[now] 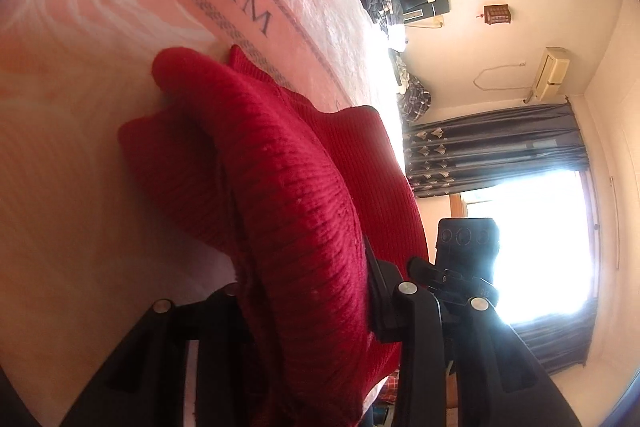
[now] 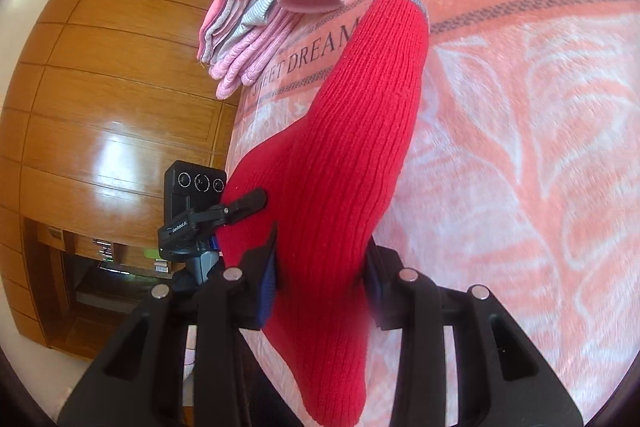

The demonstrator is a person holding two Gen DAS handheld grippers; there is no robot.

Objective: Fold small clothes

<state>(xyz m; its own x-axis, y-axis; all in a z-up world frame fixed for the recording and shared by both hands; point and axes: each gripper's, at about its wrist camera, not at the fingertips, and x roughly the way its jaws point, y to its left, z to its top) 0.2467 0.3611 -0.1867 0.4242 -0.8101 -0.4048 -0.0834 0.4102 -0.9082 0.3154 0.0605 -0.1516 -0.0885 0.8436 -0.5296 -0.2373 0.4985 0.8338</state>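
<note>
A red knitted garment (image 2: 352, 155), ribbed and thick, is lifted partly off the bed (image 2: 520, 167), which is covered by a pink blanket lettered "SWEET DREAM". The right tongs (image 2: 320, 291) are pinching a bunched part of it, and from there a sleeve-like tube with a grey-edged cuff runs forward to rest on the blanket. The left tongs (image 1: 308, 299) likewise clamp a fold of the same red knit (image 1: 280, 167), whose body slumps in soft heaps on the bed beyond. Judging by the drape, the knit is light, limp and stretchy, not slippery; it will sag and pull out of shape wherever it hangs free, so holds near seams, hem corners or the cuff should give straighter edges than handfuls of the middle. A stack of folded pink and grey clothes (image 2: 248, 27) lies near the bed's edge.
</note>
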